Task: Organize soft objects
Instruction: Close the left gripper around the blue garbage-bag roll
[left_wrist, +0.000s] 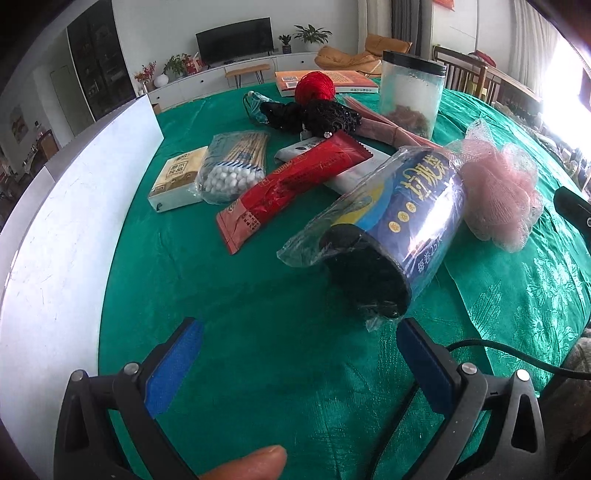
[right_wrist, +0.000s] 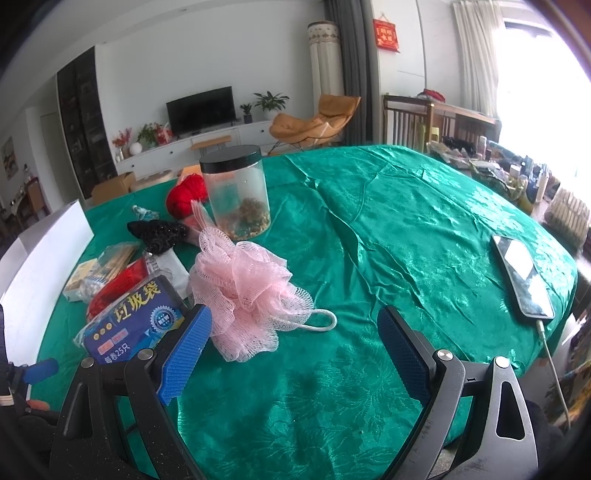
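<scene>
Hovering low over a surface (left_wrist: 258, 314) draped in a green patterned cloth, the left tool (left_wrist: 299, 343) points forward with its two blue-padded fingers (left_wrist: 173, 365) spread wide and nothing between them; a thumb tip (left_wrist: 255, 463) shows at the bottom edge of that view. The right tool (right_wrist: 295, 332) hangs just as low, fingers equally wide apart and empty, its left blue pad (right_wrist: 184, 354) just beside one pink mesh bath pouf (right_wrist: 247, 288) — whether they touch is unclear. The pouf lies on the cloth with a white cord loop (right_wrist: 321, 321) trailing from it.

Just ahead of the left tool lies one roll of bin bags (left_wrist: 391, 229) in clear wrap with a blue label, on its side, its dark end facing the camera. Behind it sit one red sachet (left_wrist: 291, 184) resting over a white packet (left_wrist: 347, 177), one bag of cotton swabs (left_wrist: 232, 170), and one small tissue pack (left_wrist: 177, 177). Farther back are a black knitted item (left_wrist: 314, 114), one red ball of yarn (left_wrist: 314, 86), and one clear jar (left_wrist: 410, 92) with a black lid, upright. A white box wall (left_wrist: 66, 221) runs along the left edge.

Well apart on the right side, one phone (right_wrist: 522, 280) lies flat with a cable (right_wrist: 552, 365) plugged in.
</scene>
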